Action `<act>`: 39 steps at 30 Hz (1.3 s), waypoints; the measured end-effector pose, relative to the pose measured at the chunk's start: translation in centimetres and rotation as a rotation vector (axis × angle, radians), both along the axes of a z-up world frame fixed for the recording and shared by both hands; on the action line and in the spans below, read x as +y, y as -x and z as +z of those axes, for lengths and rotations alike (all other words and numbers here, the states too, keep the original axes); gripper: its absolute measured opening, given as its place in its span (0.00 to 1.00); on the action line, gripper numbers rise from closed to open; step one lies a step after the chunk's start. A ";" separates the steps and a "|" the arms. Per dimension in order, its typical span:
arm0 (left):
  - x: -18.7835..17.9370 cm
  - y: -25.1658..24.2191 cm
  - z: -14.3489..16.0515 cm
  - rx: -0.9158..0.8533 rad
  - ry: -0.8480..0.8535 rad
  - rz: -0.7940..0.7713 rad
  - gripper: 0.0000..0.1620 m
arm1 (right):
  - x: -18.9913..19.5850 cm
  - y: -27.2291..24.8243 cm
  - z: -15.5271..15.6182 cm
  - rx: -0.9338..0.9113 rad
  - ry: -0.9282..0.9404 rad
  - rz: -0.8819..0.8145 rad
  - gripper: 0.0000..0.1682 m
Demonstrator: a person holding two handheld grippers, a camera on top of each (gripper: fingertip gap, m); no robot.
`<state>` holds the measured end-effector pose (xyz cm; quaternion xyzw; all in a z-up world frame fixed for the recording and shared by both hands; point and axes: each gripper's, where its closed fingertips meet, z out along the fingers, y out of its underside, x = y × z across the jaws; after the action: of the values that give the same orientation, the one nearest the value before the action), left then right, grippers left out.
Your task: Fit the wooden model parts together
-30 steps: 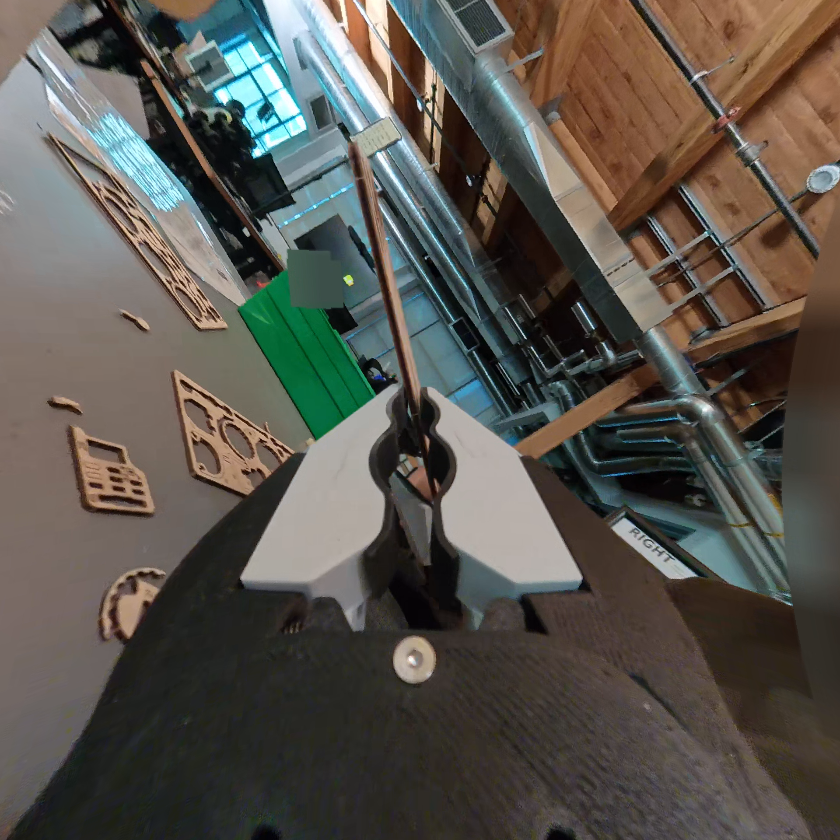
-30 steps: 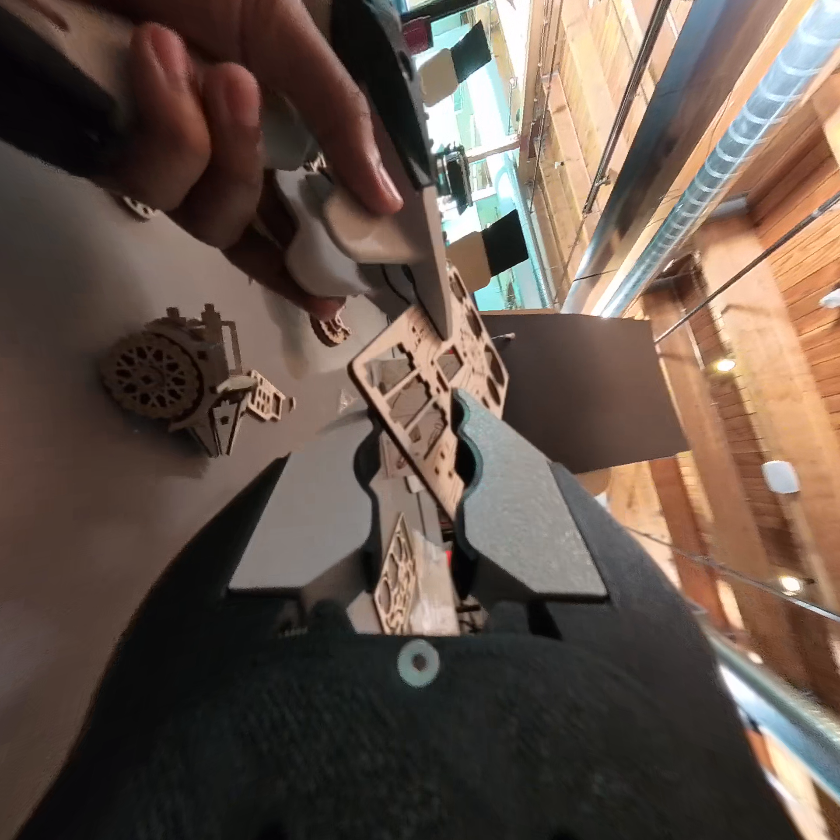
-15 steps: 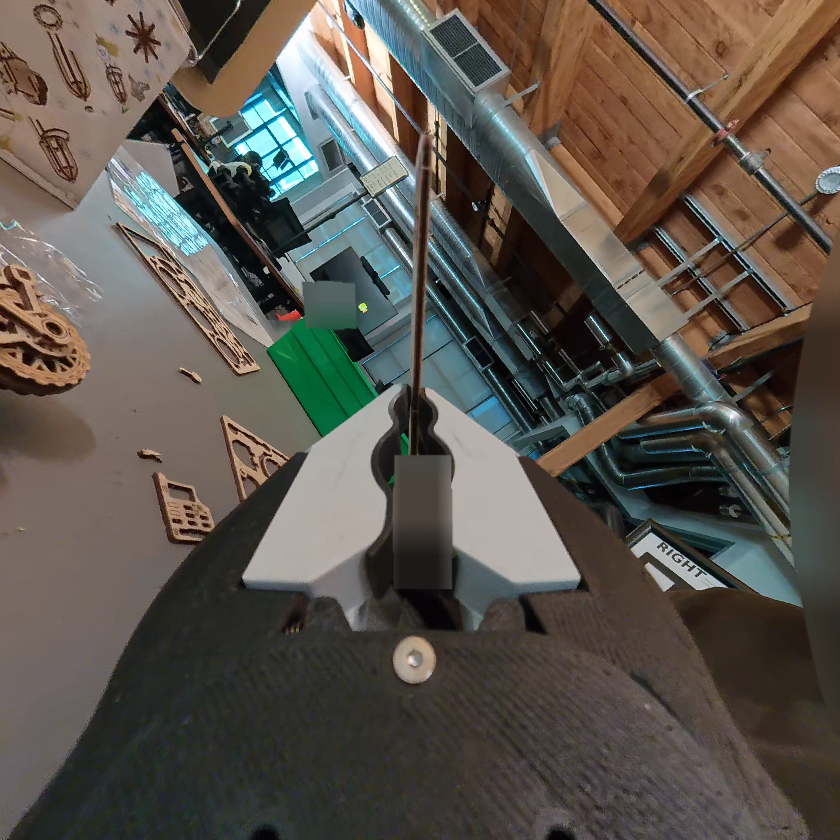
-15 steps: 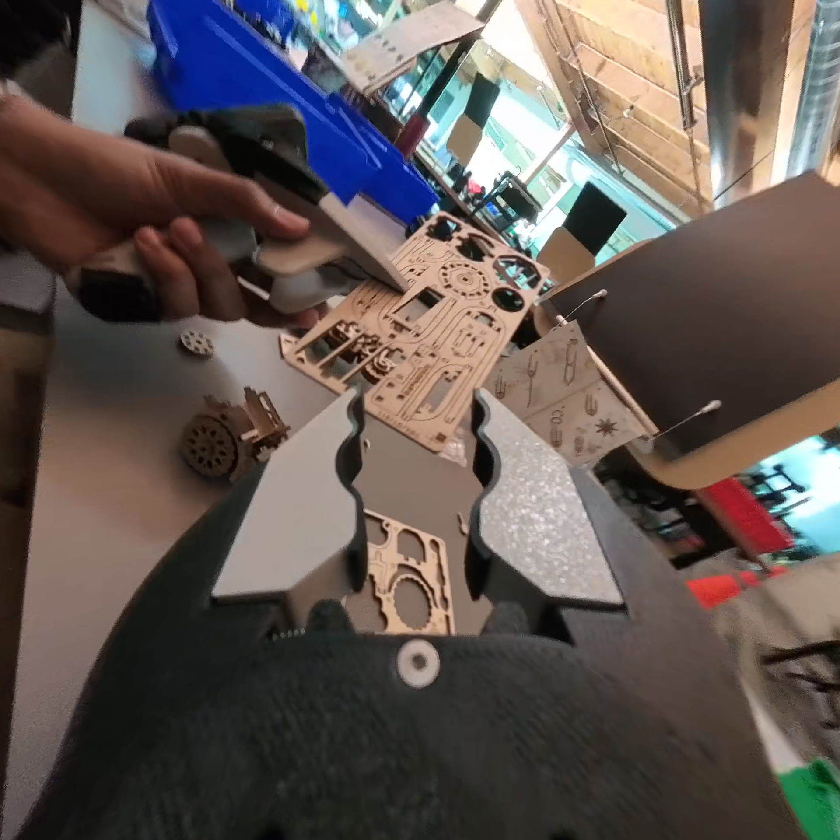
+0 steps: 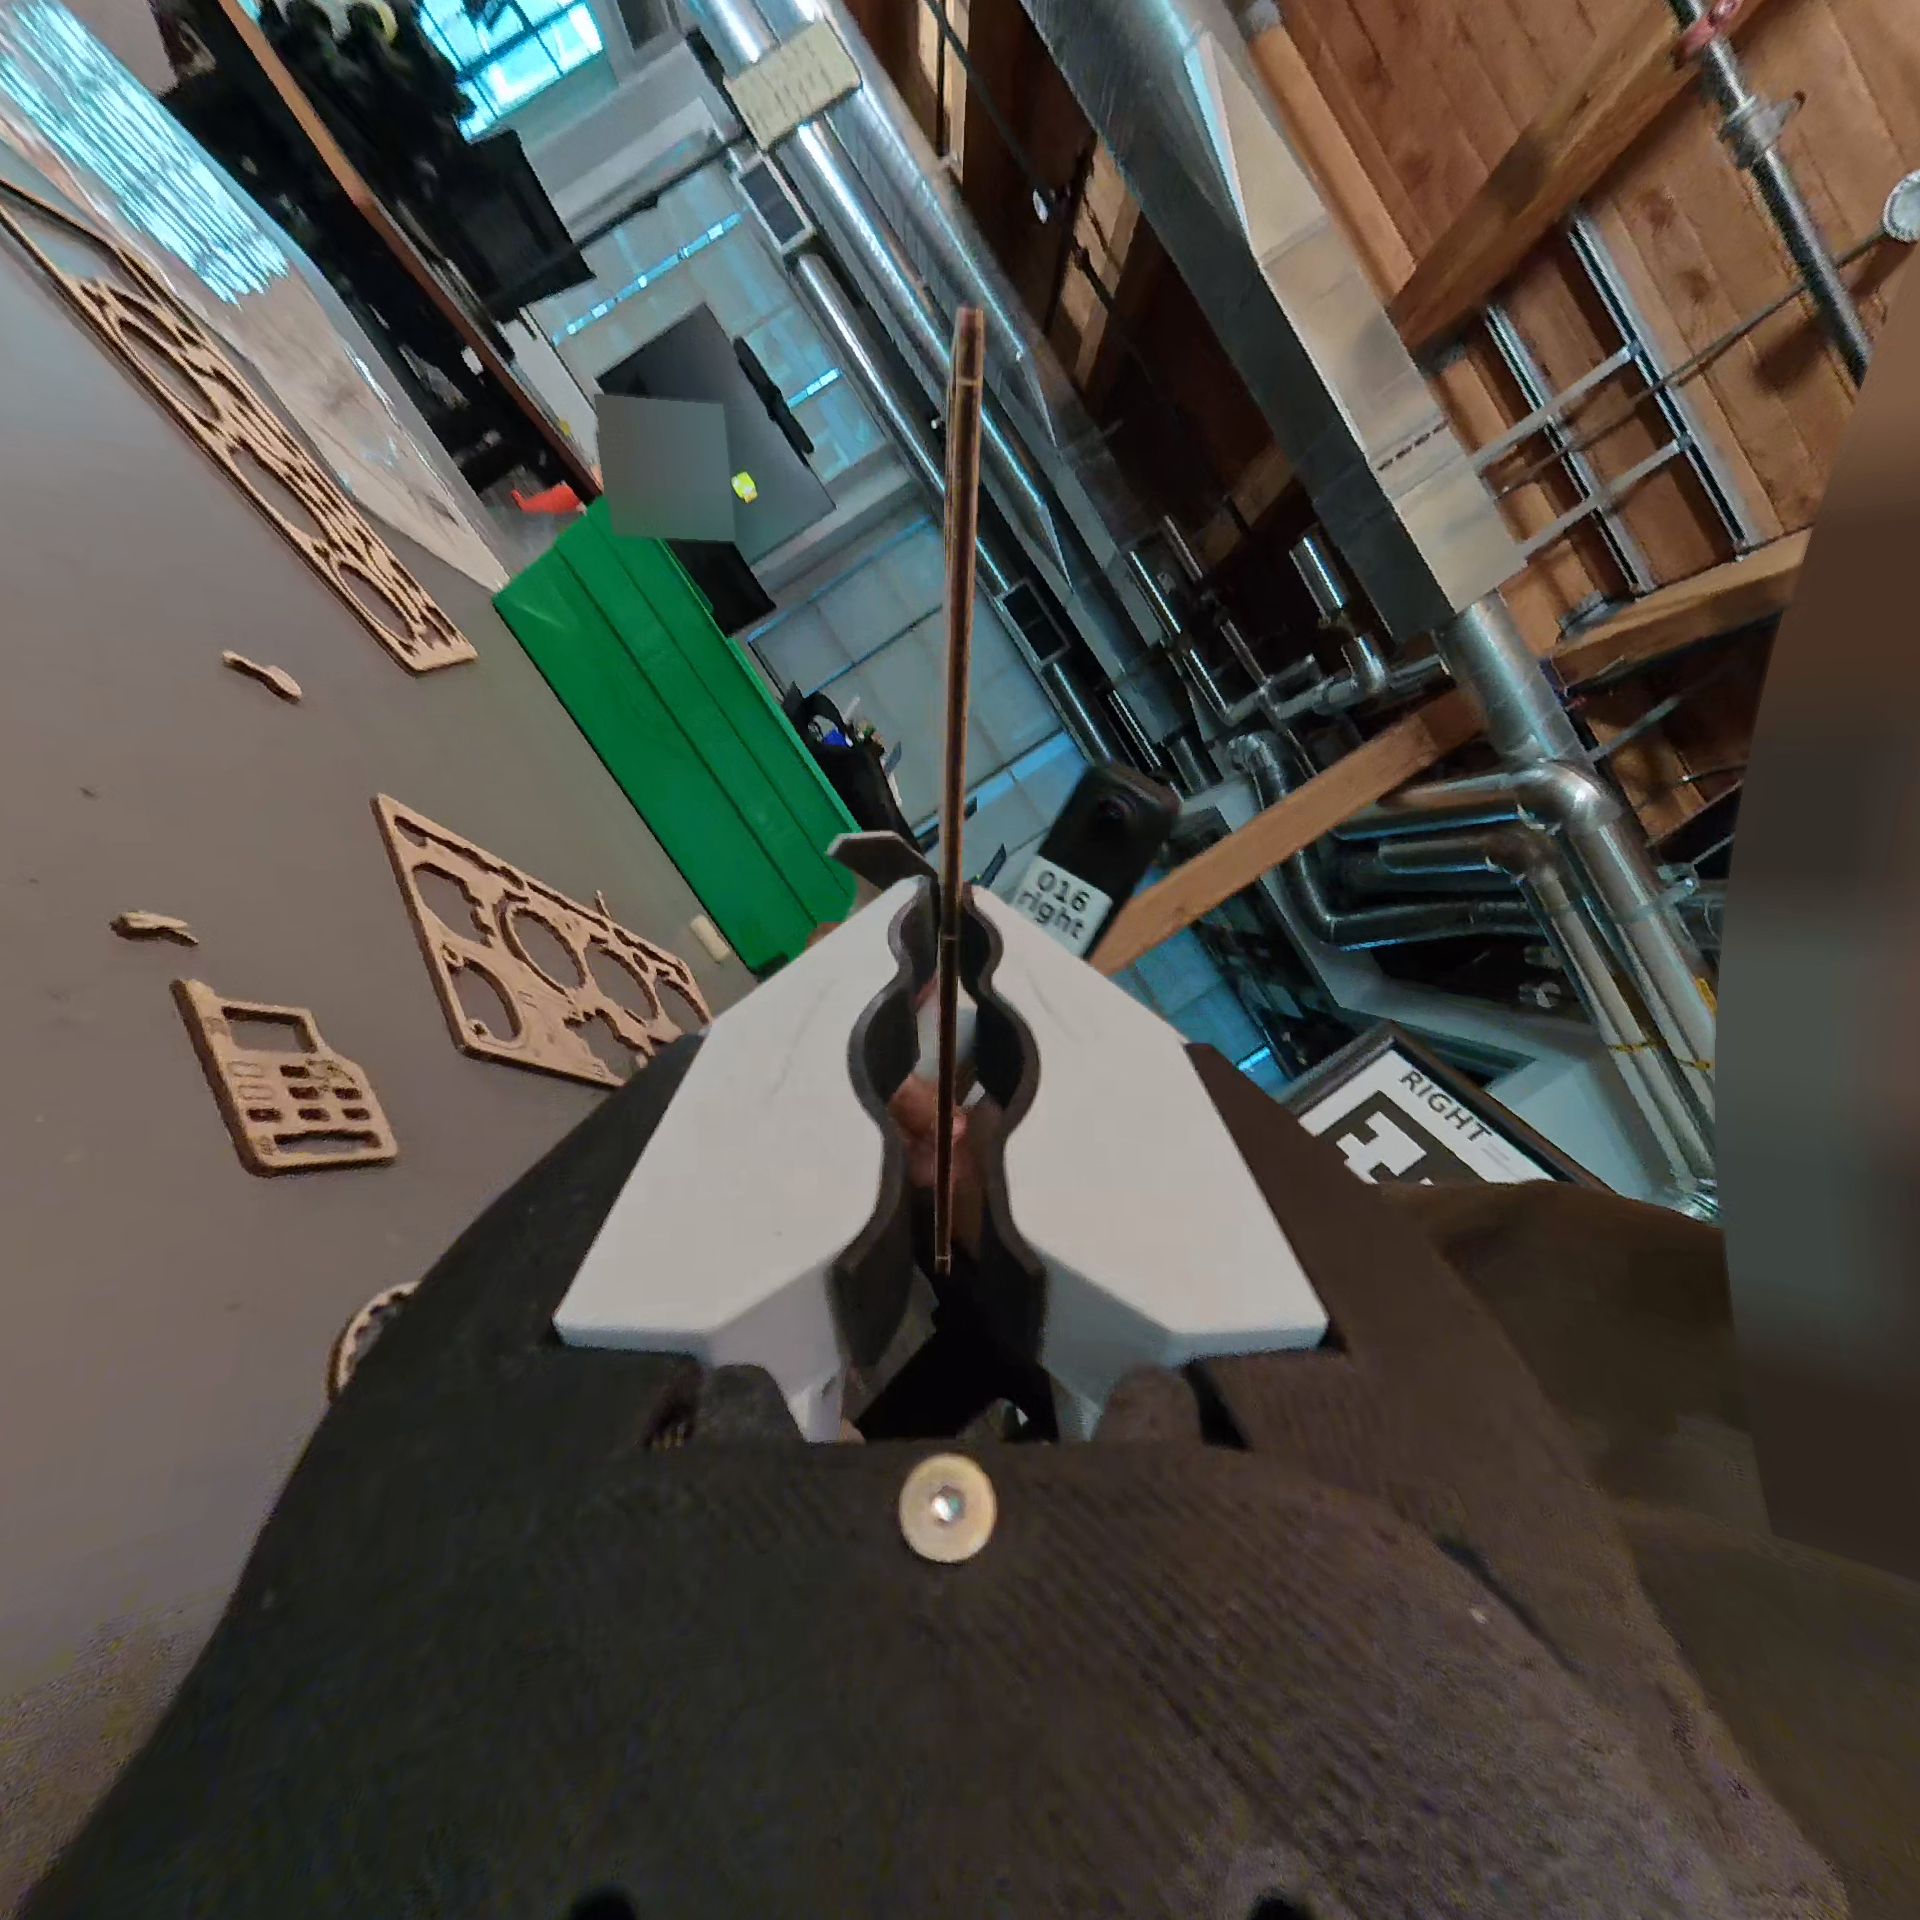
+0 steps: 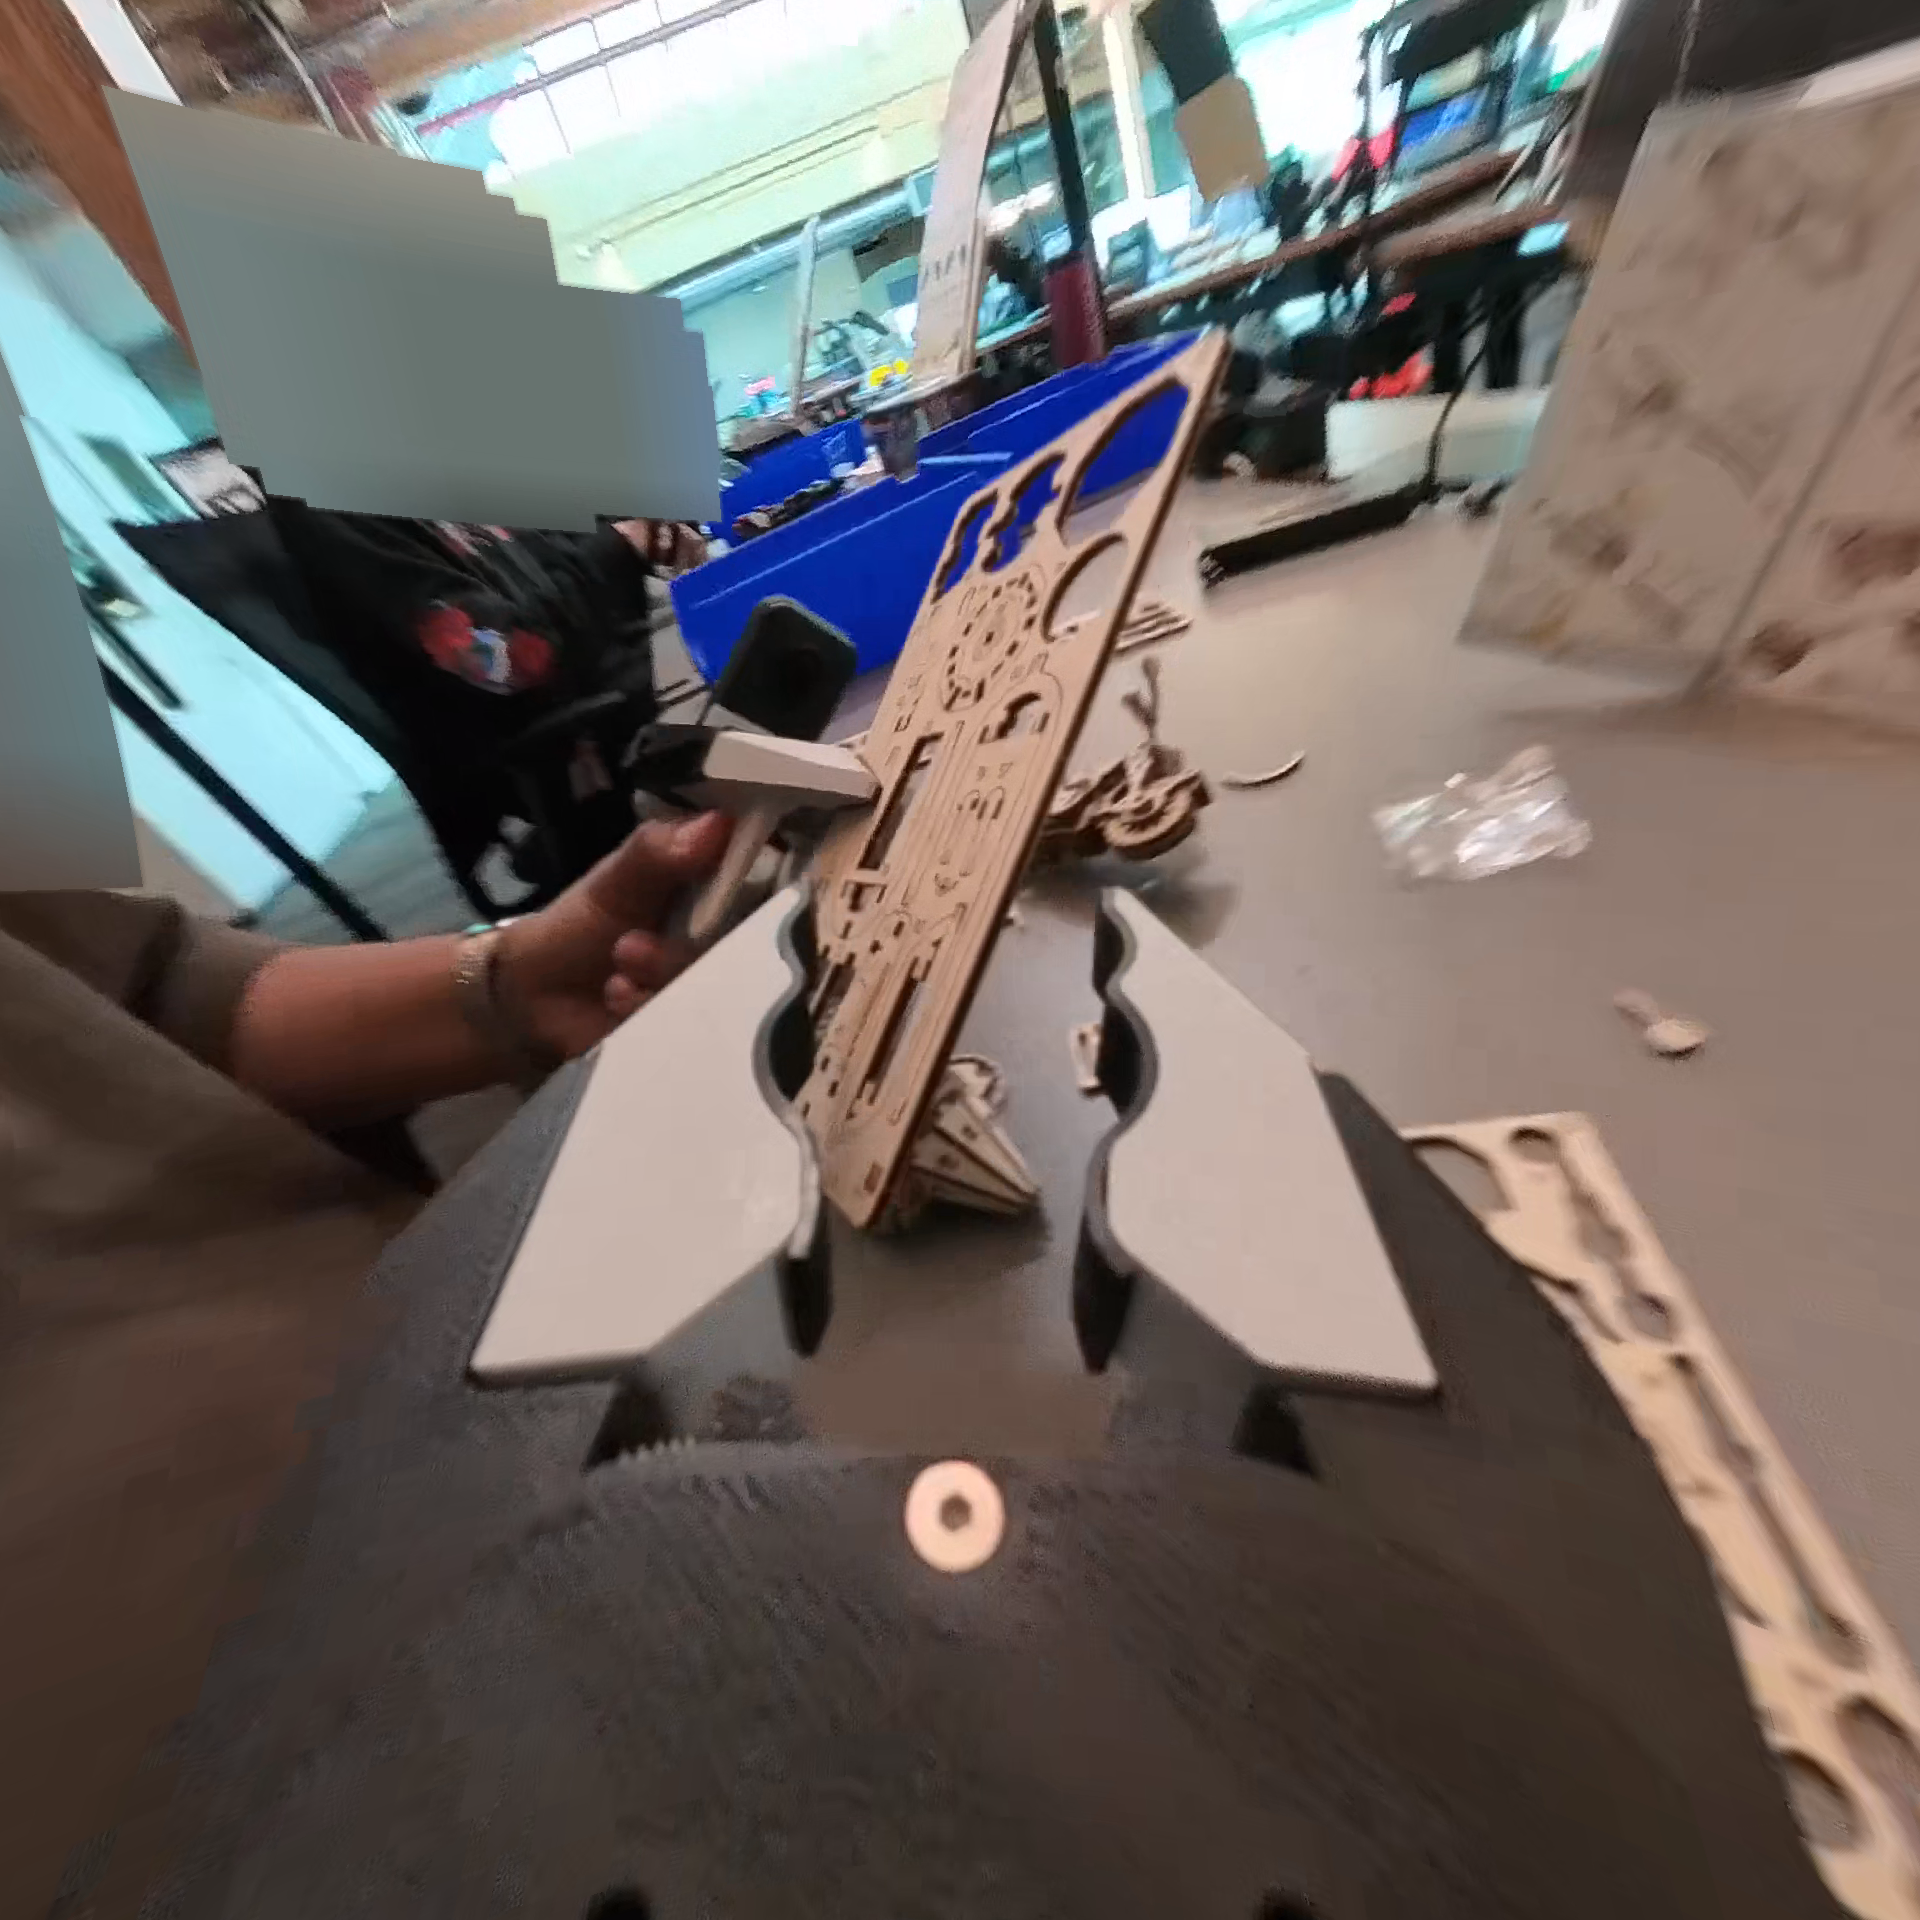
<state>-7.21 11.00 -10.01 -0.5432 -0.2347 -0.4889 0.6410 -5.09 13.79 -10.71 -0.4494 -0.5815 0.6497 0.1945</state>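
A thin laser-cut wooden parts sheet (image 6: pixel 997 748) stands tilted above the grey table (image 6: pixel 1351 987). My left gripper (image 6: pixel 862 784) is shut on its left edge. In the left wrist view the sheet (image 5: pixel 954 675) shows edge-on between the shut left gripper (image 5: pixel 948 909). My right gripper (image 6: pixel 956 925) is open. The sheet's lower end hangs between its jaws, close to the left finger (image 6: pixel 675 1164); I cannot tell if they touch. A part-built wooden model (image 6: pixel 1138 816) lies behind the sheet, and a smaller wooden assembly (image 6: pixel 971 1158) lies under it.
Emptied wooden frames (image 5: pixel 540 961) (image 5: pixel 239 436) (image 6: pixel 1662 1455) and small offcuts (image 5: pixel 286 1091) lie on the table. Blue bins (image 6: pixel 831 582), a green bin (image 5: pixel 675 717), crumpled plastic wrap (image 6: pixel 1486 821) and an upright printed sheet (image 6: pixel 1766 416) stand around. A person's hand (image 6: pixel 603 956) holds the left gripper. The left gripper's tips are roughly 5 centimeters from the right gripper's.
My right gripper let go of the sheet and opened, and its view swung round to level. My left gripper kept hold of the sheet and turned it.
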 end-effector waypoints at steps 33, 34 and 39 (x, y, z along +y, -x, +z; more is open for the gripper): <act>0.2 -1.5 0.3 0.041 -0.063 -0.027 0.14 | -0.7 -0.2 1.1 -0.156 0.530 0.174 0.00; 0.3 -1.7 0.2 0.048 -0.053 -0.031 0.12 | -0.7 -0.1 1.1 -0.158 0.542 0.174 0.00; 0.5 -2.2 0.0 0.089 -0.037 -0.036 0.00 | -0.6 -0.1 1.1 -0.165 0.566 0.177 0.00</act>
<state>-4.97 11.49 -10.04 -0.5566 -0.1870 -0.4797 0.6520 -4.98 13.14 -9.63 -0.4844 -0.4280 0.7617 -0.0438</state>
